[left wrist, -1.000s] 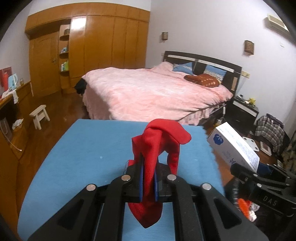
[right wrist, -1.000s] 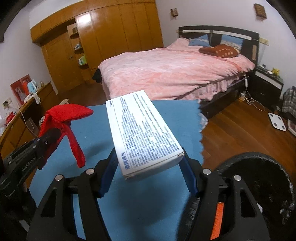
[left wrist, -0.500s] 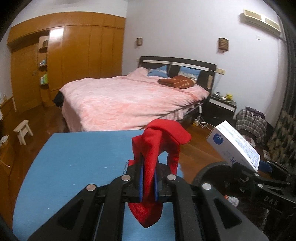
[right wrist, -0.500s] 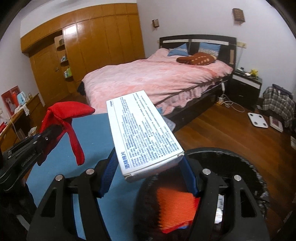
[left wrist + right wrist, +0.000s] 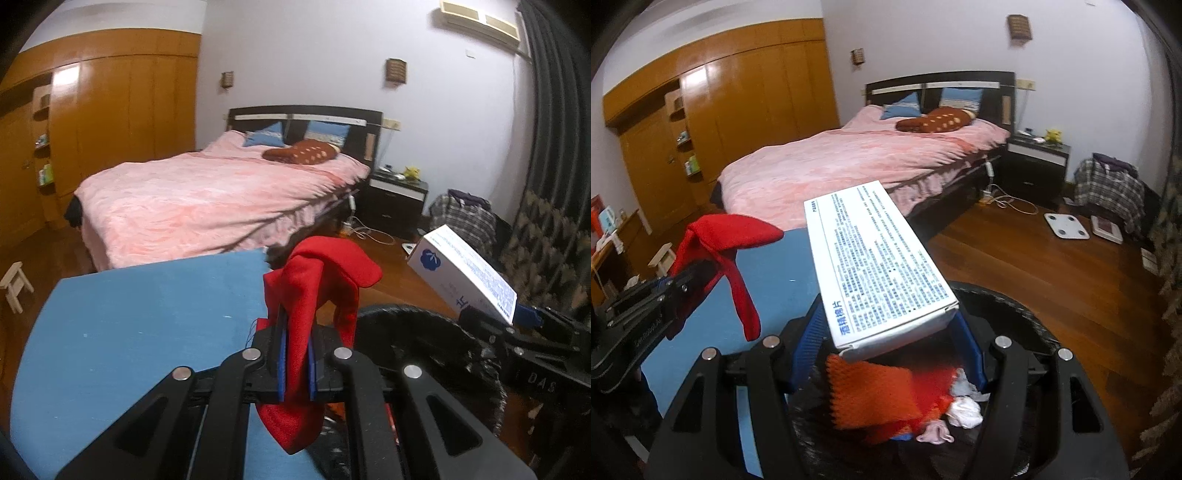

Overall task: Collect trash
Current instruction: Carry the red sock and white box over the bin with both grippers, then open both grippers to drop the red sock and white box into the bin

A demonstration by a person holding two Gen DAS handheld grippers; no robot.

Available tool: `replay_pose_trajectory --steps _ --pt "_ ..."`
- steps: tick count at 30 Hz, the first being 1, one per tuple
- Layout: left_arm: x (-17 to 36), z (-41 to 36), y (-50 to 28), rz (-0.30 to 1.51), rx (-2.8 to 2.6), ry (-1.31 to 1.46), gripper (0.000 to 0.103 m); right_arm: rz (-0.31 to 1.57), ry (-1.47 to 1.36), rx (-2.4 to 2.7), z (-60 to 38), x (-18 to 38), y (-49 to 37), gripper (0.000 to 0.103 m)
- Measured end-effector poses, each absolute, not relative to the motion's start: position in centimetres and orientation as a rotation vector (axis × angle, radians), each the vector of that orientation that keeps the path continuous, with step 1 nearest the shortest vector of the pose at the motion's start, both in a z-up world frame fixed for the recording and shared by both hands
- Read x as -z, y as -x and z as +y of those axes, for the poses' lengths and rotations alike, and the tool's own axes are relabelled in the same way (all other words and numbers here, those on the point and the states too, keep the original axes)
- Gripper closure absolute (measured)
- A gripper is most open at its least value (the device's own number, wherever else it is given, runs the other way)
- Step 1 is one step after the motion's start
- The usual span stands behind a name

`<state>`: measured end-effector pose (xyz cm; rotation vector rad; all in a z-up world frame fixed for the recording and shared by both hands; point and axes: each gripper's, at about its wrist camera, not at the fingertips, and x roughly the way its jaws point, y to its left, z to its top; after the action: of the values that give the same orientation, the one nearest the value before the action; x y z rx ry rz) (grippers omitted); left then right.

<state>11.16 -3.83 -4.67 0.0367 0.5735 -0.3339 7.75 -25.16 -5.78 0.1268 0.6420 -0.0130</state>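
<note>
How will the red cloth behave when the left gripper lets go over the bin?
Probably floppy: the red cloth folds over the left gripper and droops on both sides. Likely light, since one thin pinch holds it. It may snag on the pads or land draped on the bin rim.

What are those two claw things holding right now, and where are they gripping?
The left gripper pinches a red cloth around its middle. The right gripper clamps a white printed box by its near end, across its two long sides.
</note>
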Motion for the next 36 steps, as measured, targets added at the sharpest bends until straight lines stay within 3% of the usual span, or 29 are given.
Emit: replay_pose_trajectory --steps 21,25,27,31,34,36 --pt "8.9 -11.3 -11.5 0.656 0.484 -0.116 0.094 0.699 -0.166 0.151 -31.3 10.2 -5.9 0.044" --pt "10.2 -12.3 -12.5 0.717 0.532 -0.109 0.090 0.739 -0.200 0.143 -31.9 12.0 -6.7 0.044" --pt "10.7 -12.5 -12.7 0.739 0.546 -0.103 0.078 0.753 -0.205 0.150 -32.1 12.5 -7.1 0.043" --pt "10.9 -12.4 -12.9 0.739 0.537 -0.096 0.069 0.747 -0.204 0.174 -32.4 12.6 -7.0 0.027" --pt "10.4 -11.9 -12.7 0.709 0.526 -0.098 0.052 0.734 -0.207 0.190 -32.7 12.4 -6.8 0.013" --pt "9.9 -11.5 -12.5 0.690 0.526 -0.097 0.035 0.727 -0.214 0.196 -33.0 12.2 -6.6 0.010"
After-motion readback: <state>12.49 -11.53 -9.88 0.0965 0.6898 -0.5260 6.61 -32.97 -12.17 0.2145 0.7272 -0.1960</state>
